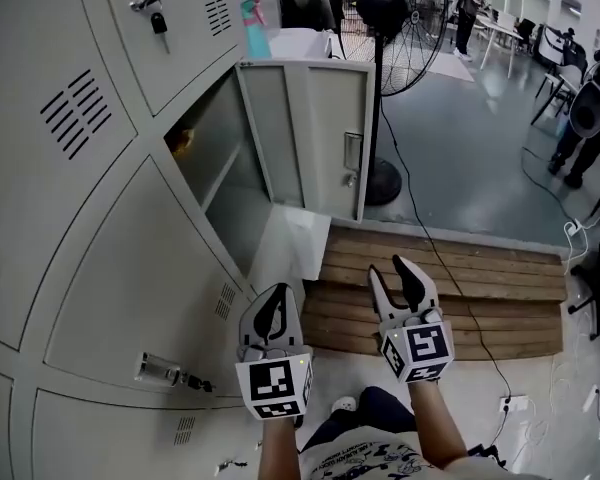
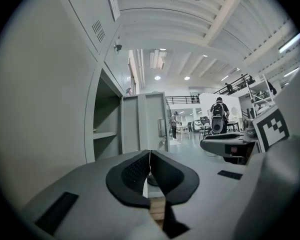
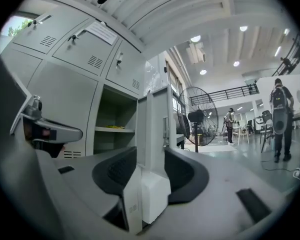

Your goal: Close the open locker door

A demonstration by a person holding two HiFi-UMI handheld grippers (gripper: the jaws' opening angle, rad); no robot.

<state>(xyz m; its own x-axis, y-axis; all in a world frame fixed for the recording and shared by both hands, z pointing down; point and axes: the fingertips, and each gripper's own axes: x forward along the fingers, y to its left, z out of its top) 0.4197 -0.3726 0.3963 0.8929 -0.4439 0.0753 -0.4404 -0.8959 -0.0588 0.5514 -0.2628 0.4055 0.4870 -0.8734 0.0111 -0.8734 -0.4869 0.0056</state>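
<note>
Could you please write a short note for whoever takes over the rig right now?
Left gripper: fingers shut, empty, low beside the lockers.
Right gripper: fingers open, empty, over the pallet, aimed at the door's edge but well short of it.
Door: wide open, untouched.
Done: nothing yet.
Left: reach forward and push the door shut over its compartment.

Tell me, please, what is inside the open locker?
The open locker holds a shelf with a small yellow object on it; parts behind its frame are hidden.
</note>
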